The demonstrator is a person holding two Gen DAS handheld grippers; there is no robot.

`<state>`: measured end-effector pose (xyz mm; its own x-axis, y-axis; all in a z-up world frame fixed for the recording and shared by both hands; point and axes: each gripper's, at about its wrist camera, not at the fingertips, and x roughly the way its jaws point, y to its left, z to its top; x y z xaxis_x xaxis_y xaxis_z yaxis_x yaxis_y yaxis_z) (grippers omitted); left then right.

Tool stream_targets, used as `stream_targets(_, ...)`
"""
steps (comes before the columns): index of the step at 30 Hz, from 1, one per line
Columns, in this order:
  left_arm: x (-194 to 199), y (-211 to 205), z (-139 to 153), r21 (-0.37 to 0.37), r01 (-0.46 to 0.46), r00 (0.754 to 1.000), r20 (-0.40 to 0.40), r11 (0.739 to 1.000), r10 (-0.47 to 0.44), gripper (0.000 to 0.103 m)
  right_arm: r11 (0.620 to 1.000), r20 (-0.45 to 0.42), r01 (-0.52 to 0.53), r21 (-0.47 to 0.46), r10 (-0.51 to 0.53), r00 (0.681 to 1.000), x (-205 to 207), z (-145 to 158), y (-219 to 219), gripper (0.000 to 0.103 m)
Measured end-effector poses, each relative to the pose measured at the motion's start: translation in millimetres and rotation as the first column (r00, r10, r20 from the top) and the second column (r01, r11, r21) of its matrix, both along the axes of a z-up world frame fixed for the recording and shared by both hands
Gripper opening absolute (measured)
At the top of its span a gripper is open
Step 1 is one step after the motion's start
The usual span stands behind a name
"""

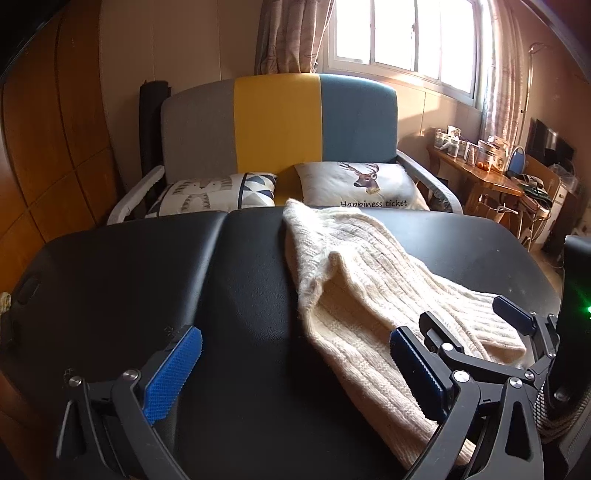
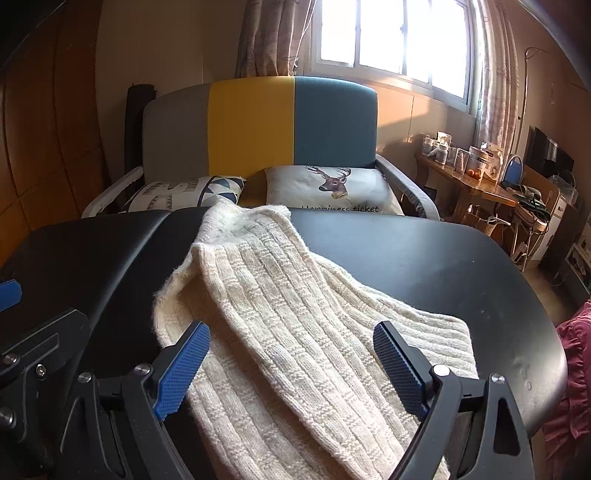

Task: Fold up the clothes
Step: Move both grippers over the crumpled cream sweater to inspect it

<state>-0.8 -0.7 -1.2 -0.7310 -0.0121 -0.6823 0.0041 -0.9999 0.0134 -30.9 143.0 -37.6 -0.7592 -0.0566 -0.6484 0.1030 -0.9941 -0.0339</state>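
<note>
Black padded bench (image 2: 406,251) filling the middle of both views. Behind it, upper centre, a grey, yellow and blue sofa (image 2: 258,125). Cream knitted sweater (image 2: 280,314) lying on the bench, running from upper centre to lower right. Left claw (image 1: 295,369) spread wide at lower frame, gripping nothing. Right claw (image 2: 291,362) likewise wide, straddling the sweater.

This is a room in a home, with a striped sofa (image 1: 277,118), a deer pillow (image 1: 362,182), window curtains (image 1: 288,33) and a messy wooden desk (image 1: 476,170).
</note>
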Motion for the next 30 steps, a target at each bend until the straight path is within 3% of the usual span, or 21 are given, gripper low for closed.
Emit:
stream_targets(9, -9, -8, -14, 0.039, 0.007, 0.999, 0.046, 0.999, -0.009, 0.103, 1.0, 0.031, -0.015, -0.004, 0.015, 0.999, -2, -12, -1, 0.092)
stream_targets(13, -12, -28, -35, 0.221, 0.098, 0.987, 0.106, 0.97, -0.124, 0.103, 0.999, 0.071, -0.033, 0.021, 0.032, 0.997, -7, -16, -3, 0.092)
stream_targets(15, -15, -43, -50, 0.277, 0.072, 0.979, 0.163, 0.958, -0.12, 0.103, 0.999, 0.091, -0.047, 0.014, 0.046, 0.995, -9, -20, -1, 0.092)
stream_targets(20, -13, -82, -73, 0.321, -0.014, 0.975, 0.216, 0.947, -0.059, 0.103, 0.997, 0.127, -0.08, -0.004, 0.08, 0.989, -15, -28, 3, 0.092)
stream_targets(26, 0, -138, -96, 0.36, -0.057, 0.973, 0.23, 0.931, -0.029, 0.103, 0.956, 0.118, -0.229, -0.184, 0.253, 0.96, -28, -21, 28, 0.09)
stream_targets(28, 7, -160, -105, 0.369, -0.104, 0.965, 0.263, 0.924, 0.003, 0.103, 0.934, 0.141, -0.255, -0.253, 0.296, 0.945, -39, -18, 45, 0.09)
stream_targets(30, 14, -176, -110, 0.337, -0.152, 0.959, 0.276, 0.929, 0.057, 0.103, 0.935, 0.194, -0.241, -0.26, 0.294, 0.936, -51, -21, 60, 0.09)
